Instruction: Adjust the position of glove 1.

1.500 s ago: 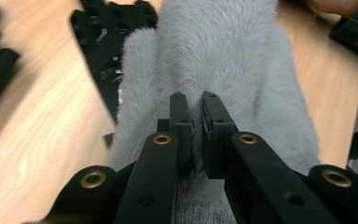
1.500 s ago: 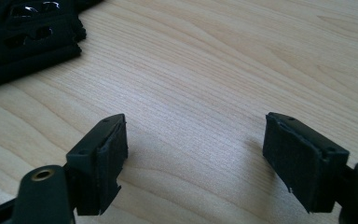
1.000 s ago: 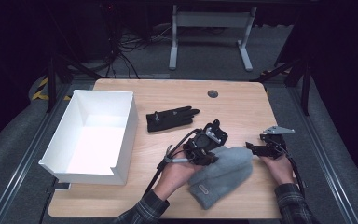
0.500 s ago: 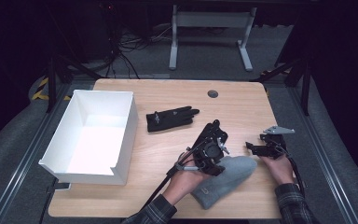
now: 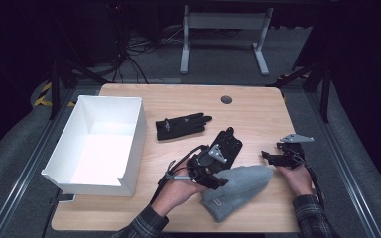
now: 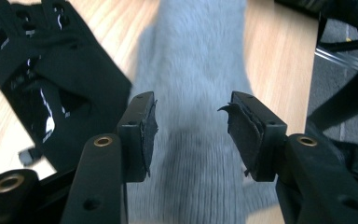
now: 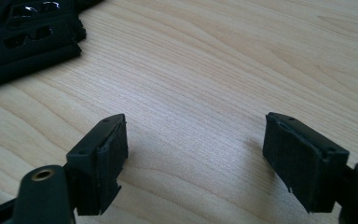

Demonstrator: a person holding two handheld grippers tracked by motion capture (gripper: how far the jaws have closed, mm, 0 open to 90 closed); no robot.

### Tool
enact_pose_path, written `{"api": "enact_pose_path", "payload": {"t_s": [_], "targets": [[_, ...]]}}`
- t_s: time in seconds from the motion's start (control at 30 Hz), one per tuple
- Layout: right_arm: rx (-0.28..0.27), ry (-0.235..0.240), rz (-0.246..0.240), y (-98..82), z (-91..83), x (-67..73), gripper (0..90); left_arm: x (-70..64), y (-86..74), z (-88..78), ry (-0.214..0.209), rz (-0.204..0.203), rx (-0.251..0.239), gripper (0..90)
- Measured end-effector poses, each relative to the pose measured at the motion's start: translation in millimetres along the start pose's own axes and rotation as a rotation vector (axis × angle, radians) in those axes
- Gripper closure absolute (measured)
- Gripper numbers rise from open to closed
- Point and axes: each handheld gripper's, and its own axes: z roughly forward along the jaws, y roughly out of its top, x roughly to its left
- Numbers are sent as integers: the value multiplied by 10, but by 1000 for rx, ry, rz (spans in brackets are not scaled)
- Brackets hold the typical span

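Note:
A grey knit hat (image 5: 238, 191) lies flat near the table's front edge. My left gripper (image 5: 217, 179) is at the hat's left end. Its jaws have just been opening and stand apart, with the hat (image 6: 196, 60) below and beyond them and the pads (image 6: 145, 130) off the wool. A black glove (image 5: 230, 144) lies just behind the left gripper and appears at the left (image 6: 51, 84) in its own view. A second black glove (image 5: 181, 126) lies farther back. My right gripper (image 5: 268, 156) is open and low over bare wood (image 7: 214, 70), right of the hat, with nothing between its fingers (image 7: 100, 163).
A white open box (image 5: 129, 148) stands on the table's left side. A round dark grommet (image 5: 226, 99) sits near the far edge. The table's right edge (image 5: 290, 163) runs close to the right hand. A corner of a black glove (image 7: 23, 32) shows in the right gripper view.
The left gripper was shut on the grey hat; it has let go, its jaws have opened and it has drawn back to the left. The hat now lies flatter. The right gripper has stayed still.

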Motion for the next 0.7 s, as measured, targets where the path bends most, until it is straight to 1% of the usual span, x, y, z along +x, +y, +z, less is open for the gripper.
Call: {"api": "enact_pose_path", "payload": {"t_s": [0.03,0.1,0.17,0.2,0.23,0.3,0.37,0.4,0.43,0.47,0.5,0.57,0.63,0.7], "targets": [[0,0,0,0,0,0,226,2,-46,-22,-5,-2,4,519],[0,0,0,0,0,0,226,5,-139,-50,-32,-10,7,516],[0,1,0,0,0,0,226,1,-216,-53,-38,-10,11,510],[0,0,0,0,0,0,226,-2,-248,-58,-45,-8,23,508],[-1,0,1,0,0,1,226,-12,-280,-54,-41,-10,19,504],[0,0,0,0,0,1,226,-34,-333,-48,-57,-7,28,499],[0,-1,0,0,0,0,226,-57,-363,-8,-69,2,47,488],[0,0,0,0,0,1,226,-71,-373,22,-55,3,49,484],[0,-1,0,0,0,0,226,-75,-376,45,-48,5,64,484],[0,-1,0,0,0,0,226,-75,-376,45,-48,5,64,493],[0,-1,0,0,0,0,226,-76,-377,75,-35,15,76,493],[0,-1,0,0,0,0,226,-82,-379,106,-25,13,89,548],[0,-1,0,0,0,0,226,-88,-377,112,-28,16,101,618],[0,-1,0,0,0,0,226,-101,-374,99,-32,7,95,714]]}}
